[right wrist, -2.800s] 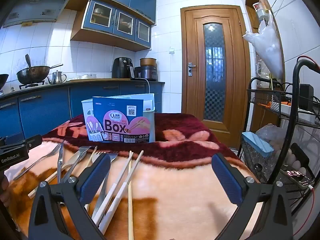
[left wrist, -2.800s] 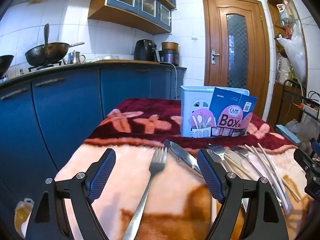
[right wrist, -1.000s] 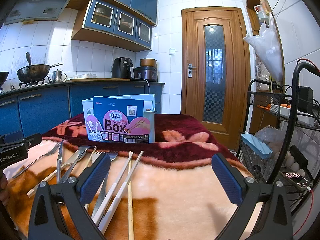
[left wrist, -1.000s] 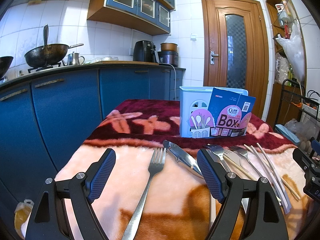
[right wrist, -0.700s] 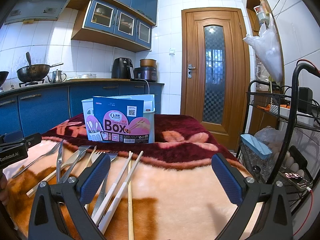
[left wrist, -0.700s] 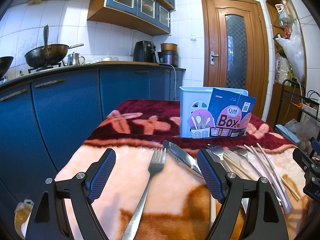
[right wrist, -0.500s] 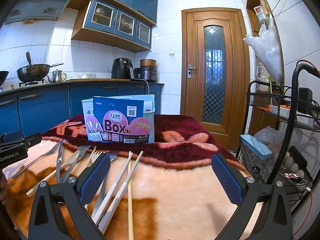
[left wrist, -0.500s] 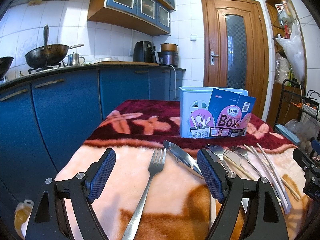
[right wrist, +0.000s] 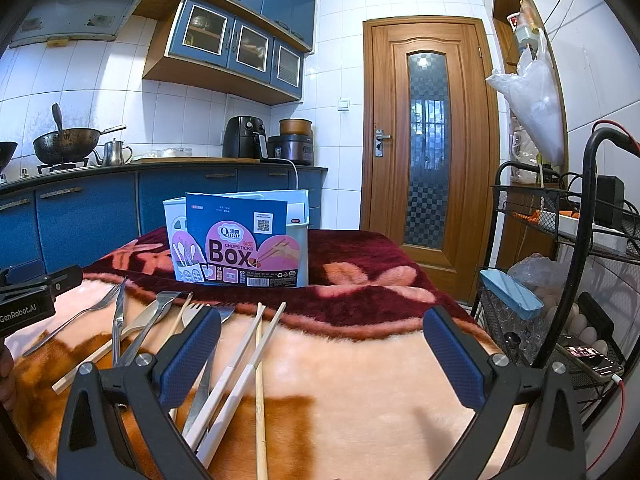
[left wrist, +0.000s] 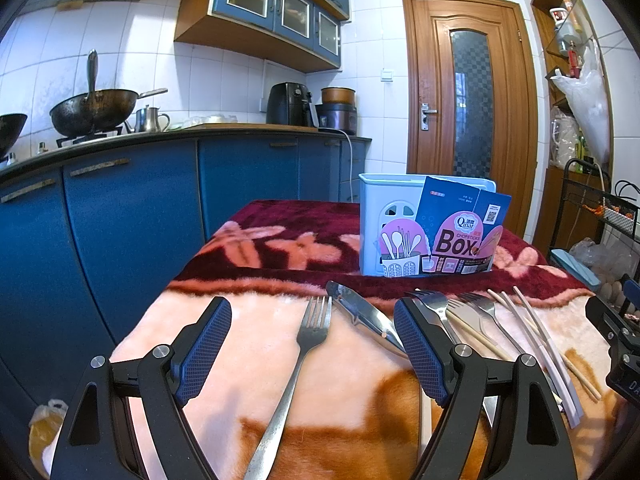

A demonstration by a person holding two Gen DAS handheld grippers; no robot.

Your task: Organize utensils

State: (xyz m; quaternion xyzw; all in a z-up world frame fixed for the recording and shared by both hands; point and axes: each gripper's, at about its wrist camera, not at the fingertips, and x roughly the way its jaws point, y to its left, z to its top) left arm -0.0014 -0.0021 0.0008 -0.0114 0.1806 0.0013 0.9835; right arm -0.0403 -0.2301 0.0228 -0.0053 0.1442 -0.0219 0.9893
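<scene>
Nothing has moved since the earlier frames. The left gripper (left wrist: 312,344) stays released, a fork (left wrist: 298,364) lying between its fingers in the lower centre. The right gripper (right wrist: 320,354) is released too, with chopsticks (right wrist: 240,372) at lower left. The utensil box (right wrist: 240,236) stands upright in mid-frame.

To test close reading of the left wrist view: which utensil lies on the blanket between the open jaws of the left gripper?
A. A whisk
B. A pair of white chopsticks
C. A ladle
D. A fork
D. In the left wrist view a single fork lies lengthwise between the open jaws of the left gripper, tines pointing toward the chopsticks box; the white chopsticks lie further right.
</scene>
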